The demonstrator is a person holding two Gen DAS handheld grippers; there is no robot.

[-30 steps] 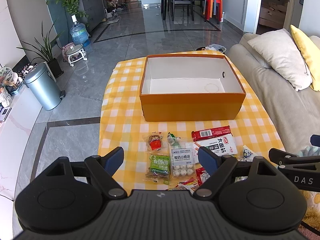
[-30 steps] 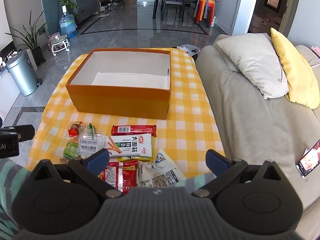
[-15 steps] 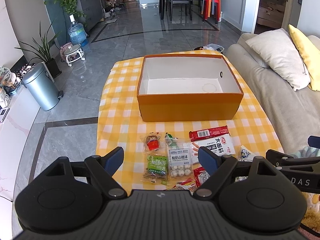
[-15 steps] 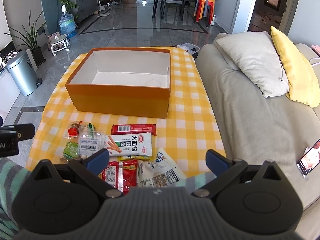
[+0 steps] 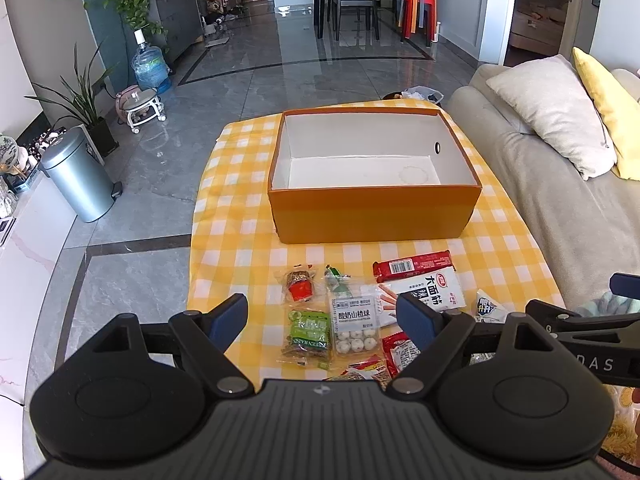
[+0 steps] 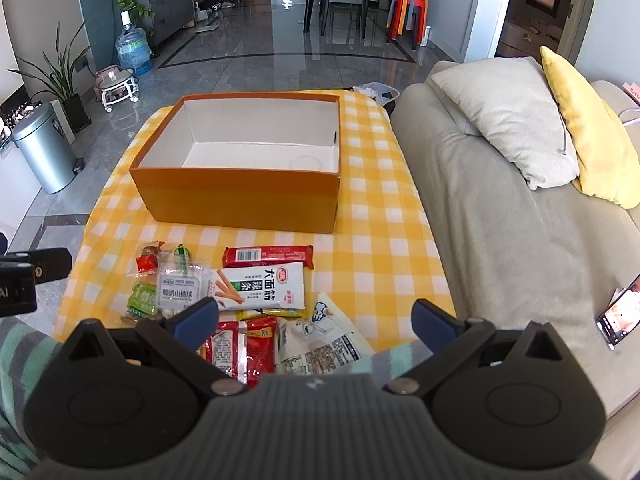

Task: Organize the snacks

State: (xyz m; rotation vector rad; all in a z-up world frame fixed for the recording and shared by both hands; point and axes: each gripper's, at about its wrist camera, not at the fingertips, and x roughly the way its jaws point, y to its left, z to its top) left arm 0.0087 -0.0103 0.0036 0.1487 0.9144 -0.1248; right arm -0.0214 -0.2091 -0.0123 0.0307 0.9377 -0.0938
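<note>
**Snack packets laid out before an open orange box**

We see the snacks clustered at the near edge of the worktop, which wears a yellow-and-white checked cloth. A clear pouch of white balls carries a grey label in Chinese characters; beside it lies a green packet printed "GREEN RAISIN". A small wrapped red sweet sits just beyond. A white flat packet with large black Chinese characters and a picture of orange sticks lies with its long axis across the worktop, and a slim red bar with a barcode lies parallel just behind it. Nearer are glossy red sachets and a crinkled white bag.

Beyond them stands the rectangular cardboard box, orange outside, white inside, its long side facing us.

Our left tongs hang wide open above the pouches, gripping nothing. Our right tongs are likewise spread wide and empty. A grey sofa with pillows flanks the worktop.
</note>
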